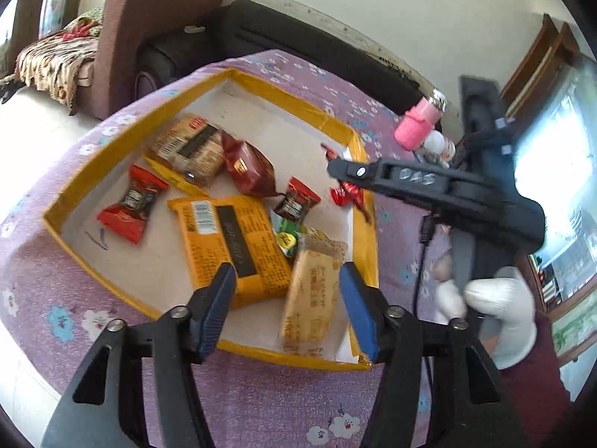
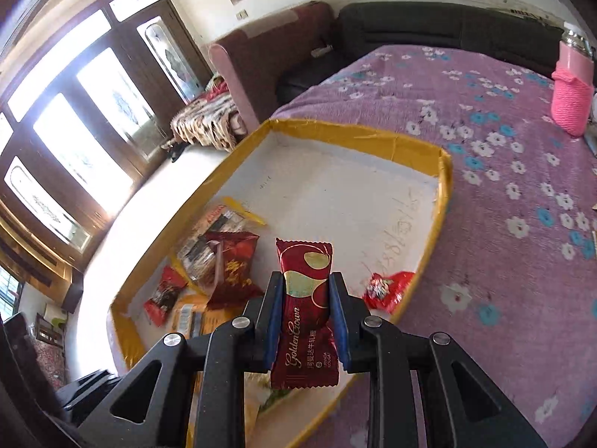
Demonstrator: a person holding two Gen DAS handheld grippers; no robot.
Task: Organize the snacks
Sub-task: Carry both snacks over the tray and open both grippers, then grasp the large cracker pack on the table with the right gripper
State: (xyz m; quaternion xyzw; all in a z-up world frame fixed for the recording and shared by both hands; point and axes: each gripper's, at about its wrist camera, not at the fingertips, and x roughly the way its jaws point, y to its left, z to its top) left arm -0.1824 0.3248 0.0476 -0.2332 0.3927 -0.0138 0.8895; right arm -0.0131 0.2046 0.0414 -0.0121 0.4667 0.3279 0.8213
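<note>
A shallow yellow-rimmed box point(image 1: 335, 119) with a white floor lies on the purple flowered cloth and holds several snack packs. My left gripper point(image 1: 287, 280) is open and empty above the box's near edge, over a beige biscuit pack point(image 1: 311, 298) and beside an orange pack point(image 1: 231, 239). My right gripper point(image 2: 306, 291) is shut on a dark red Golden Crown nougat bar point(image 2: 304, 306), held upright above the box point(image 2: 358, 132). The right gripper also shows in the left wrist view point(image 1: 337, 170), over the box's right rim near a red candy point(image 1: 347, 194).
A pink knit-covered bottle point(image 2: 572, 93) stands on the cloth at the right; it also shows in the left wrist view point(image 1: 418, 125). A black sofa point(image 2: 447, 26) and a maroon armchair point(image 1: 149, 30) lie beyond the table. Red wrapped candies point(image 1: 130, 205) and a brown pack point(image 1: 248, 168) lie in the box.
</note>
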